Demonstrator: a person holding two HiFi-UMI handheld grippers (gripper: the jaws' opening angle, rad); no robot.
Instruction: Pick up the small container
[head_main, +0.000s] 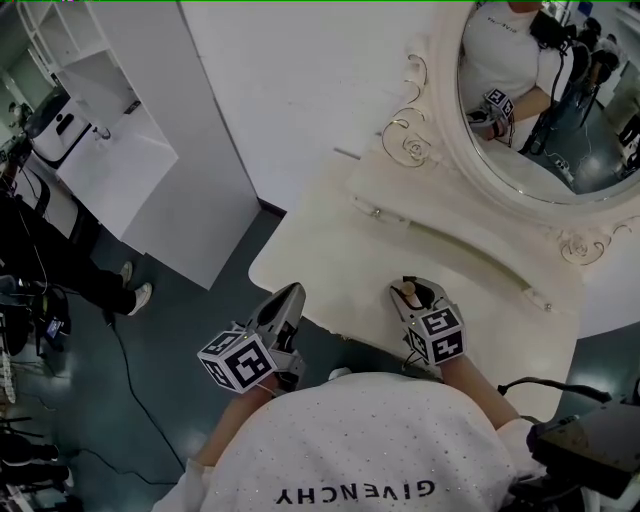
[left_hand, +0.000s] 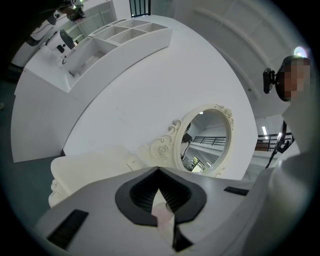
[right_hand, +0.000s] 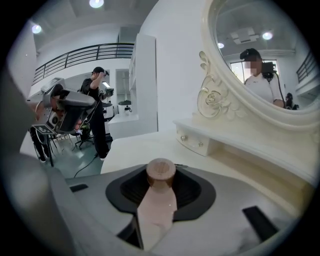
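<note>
The small container (right_hand: 161, 174) is a pale pink bottle with a round cap. It sits upright between the jaws of my right gripper (right_hand: 159, 202), which is shut on it. In the head view the right gripper (head_main: 410, 296) hangs over the near edge of the cream vanity table (head_main: 340, 250), and the container's cap (head_main: 407, 292) shows at its tip. My left gripper (head_main: 287, 303) is at the table's front left edge, its jaws together in a point with nothing seen between them. In the left gripper view the left gripper (left_hand: 160, 197) points up at the wall and the mirror (left_hand: 207, 140).
An oval ornate mirror (head_main: 545, 110) stands at the back of the table above a low drawer ledge (head_main: 450, 245). A white cabinet (head_main: 140, 150) stands to the left. A person's feet (head_main: 135, 295) and cables are on the floor. Black gear (head_main: 590, 440) sits at the lower right.
</note>
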